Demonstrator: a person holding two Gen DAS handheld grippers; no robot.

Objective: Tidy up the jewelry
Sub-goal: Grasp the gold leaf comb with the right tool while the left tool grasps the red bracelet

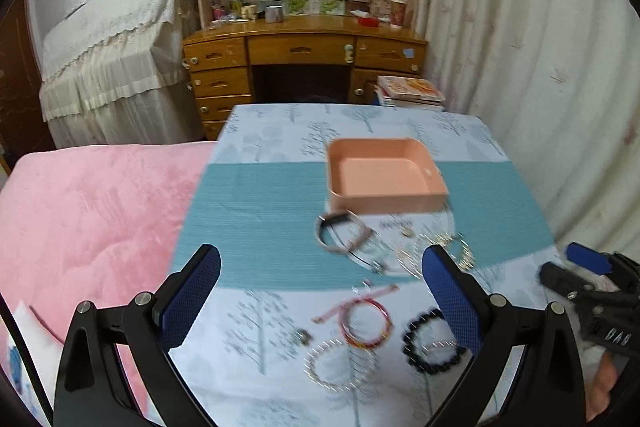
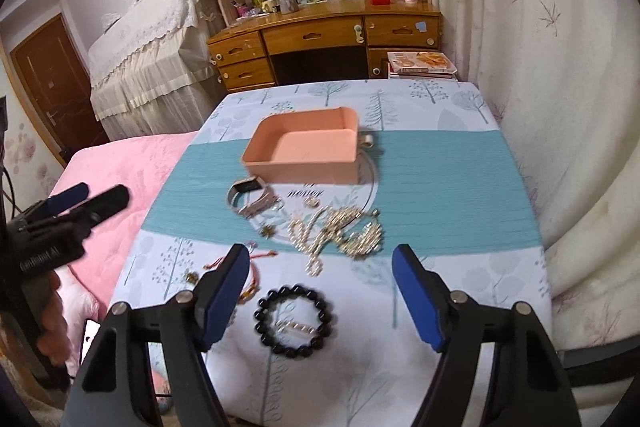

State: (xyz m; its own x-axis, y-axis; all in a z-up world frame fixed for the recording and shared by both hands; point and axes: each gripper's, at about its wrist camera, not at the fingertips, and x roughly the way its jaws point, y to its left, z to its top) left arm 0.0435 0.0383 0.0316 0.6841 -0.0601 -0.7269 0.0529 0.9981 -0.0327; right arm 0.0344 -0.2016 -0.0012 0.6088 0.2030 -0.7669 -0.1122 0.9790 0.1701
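Bedroom setting, and all eyes on the tabletop (image 2: pixel 440 155) draped in a pale tree-print cloth with a wide teal band. Front and centre in the right wrist view lies the black round-bead bracelet (image 2: pixel 295 320), flat on the cloth, sitting right between the blue pads of the right claw (image 2: pixel 320 301), which is spread wide and holding nothing. Just past it, a tangle of pearl and gold-toned chains (image 2: pixel 340 233) sprawls across the edge of the teal band. To its left, a grey-strapped wristwatch with a dark square face (image 2: pixel 250 197) lies just in front of the peach-coloured rectangular plastic tray (image 2: pixel 300 173); nothing shows inside the tray. A thin red cord bracelet (image 2: pixel 252 273) peeks out beside the claw's left finger.

Over to the left wrist view, blurred with motion: the left claw (image 1: pixel 320 293) is also spread wide, gripping nothing, hanging above the near end of the cloth. Between its fingers sit a red and gold ring-shaped bangle (image 1: pixel 366 325) and a pale beaded bracelet (image 1: pixel 340 365), close together.

Pulling out: a pink plush blanket (image 1: pixel 88 227) covers the bed to the left, and a wooden desk with drawers and a bookshelf hutch (image 1: pixel 304 51) stands beyond the tabletop, white curtains (image 2: pixel 540 67) on the right.
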